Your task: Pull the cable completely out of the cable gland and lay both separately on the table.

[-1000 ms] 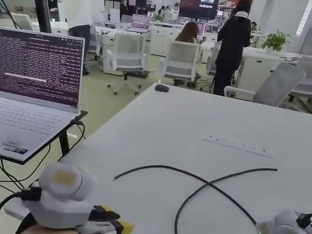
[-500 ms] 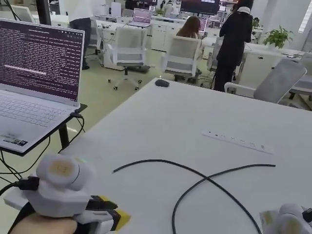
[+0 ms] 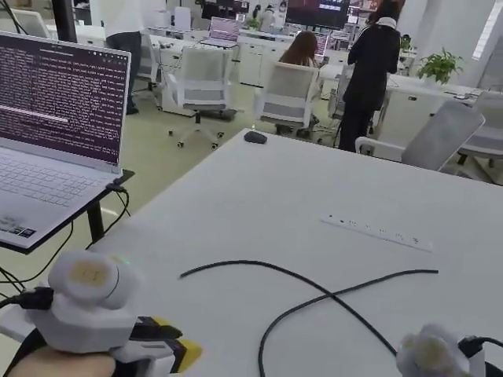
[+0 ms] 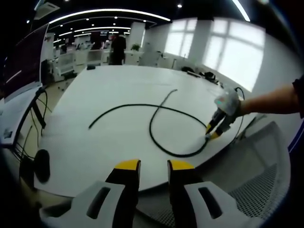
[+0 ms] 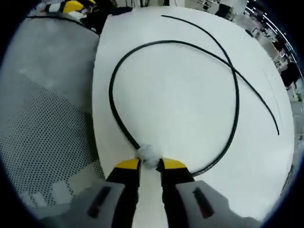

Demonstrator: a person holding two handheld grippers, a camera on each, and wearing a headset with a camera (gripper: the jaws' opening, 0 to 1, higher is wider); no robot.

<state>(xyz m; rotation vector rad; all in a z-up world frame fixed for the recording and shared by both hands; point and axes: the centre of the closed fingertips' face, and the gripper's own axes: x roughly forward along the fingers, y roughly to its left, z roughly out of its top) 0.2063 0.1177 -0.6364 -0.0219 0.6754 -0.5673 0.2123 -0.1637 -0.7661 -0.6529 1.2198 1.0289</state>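
White workbench (image 3: 299,188): black cable (image 5: 236,99) lies looped, crossing itself; white cable gland (image 5: 150,156) sits on it near the table edge. Right gripper (image 5: 149,165) clamps the gland. Left gripper (image 4: 153,165) empty, jaws slightly parted.

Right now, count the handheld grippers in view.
2. The yellow-tipped left gripper hangs open just off the white table; the right gripper is shut on the white cable gland.

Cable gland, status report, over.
Right gripper shut on cable gland. Left gripper empty, jaws slightly apart. Black cable threaded through it, not yet out. Power strip lies beyond, apart.
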